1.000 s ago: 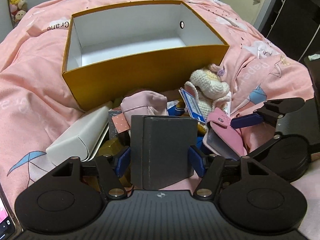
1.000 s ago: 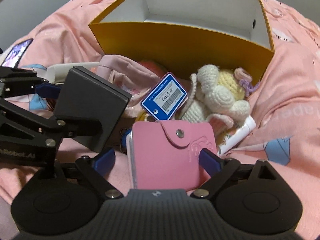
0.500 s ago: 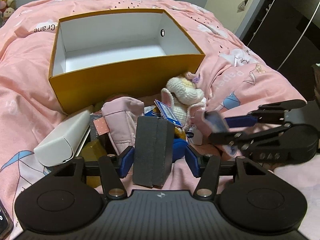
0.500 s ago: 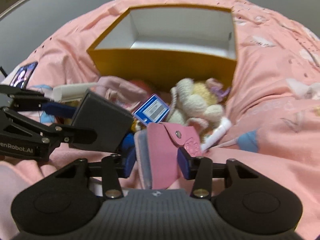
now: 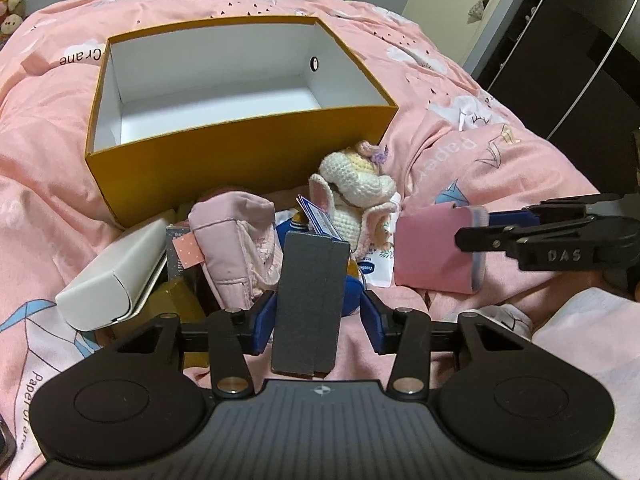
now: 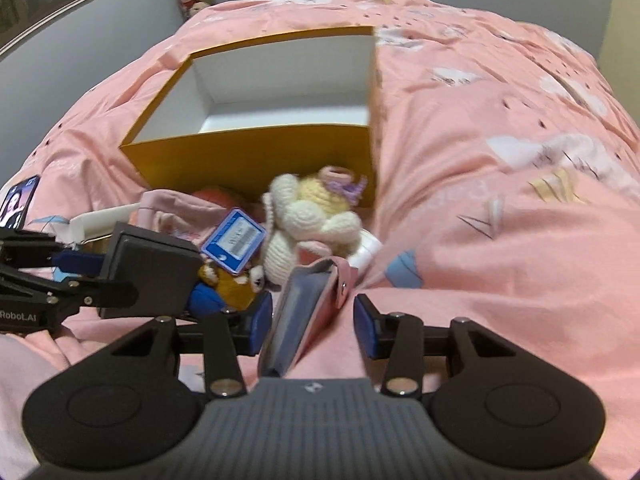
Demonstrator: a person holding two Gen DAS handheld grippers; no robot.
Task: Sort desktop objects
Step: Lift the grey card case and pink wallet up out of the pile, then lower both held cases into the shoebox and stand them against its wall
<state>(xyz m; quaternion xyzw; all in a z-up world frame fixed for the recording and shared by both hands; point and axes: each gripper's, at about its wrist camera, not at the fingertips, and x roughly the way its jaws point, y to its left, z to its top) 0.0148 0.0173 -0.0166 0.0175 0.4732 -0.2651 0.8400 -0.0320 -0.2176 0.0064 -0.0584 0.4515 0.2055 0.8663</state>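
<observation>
So the flat dark grey rectangular case stands on end between the left claw's blue pads. The pads look wider than the case, so whether it's clamped I can't tell. Same with the right claw: the pink snap-button card wallet sits edge-up between its spread pads. Both hover over the clutter on the pink bed quilt, probably bound for the empty yellow cardboard box just behind.

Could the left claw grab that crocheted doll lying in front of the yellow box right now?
Probably not yet. The left claw already has a dark grey box between its fingers, so it has no room for the doll. Otherwise the way looks free: the doll lies on top of the pile.
</observation>
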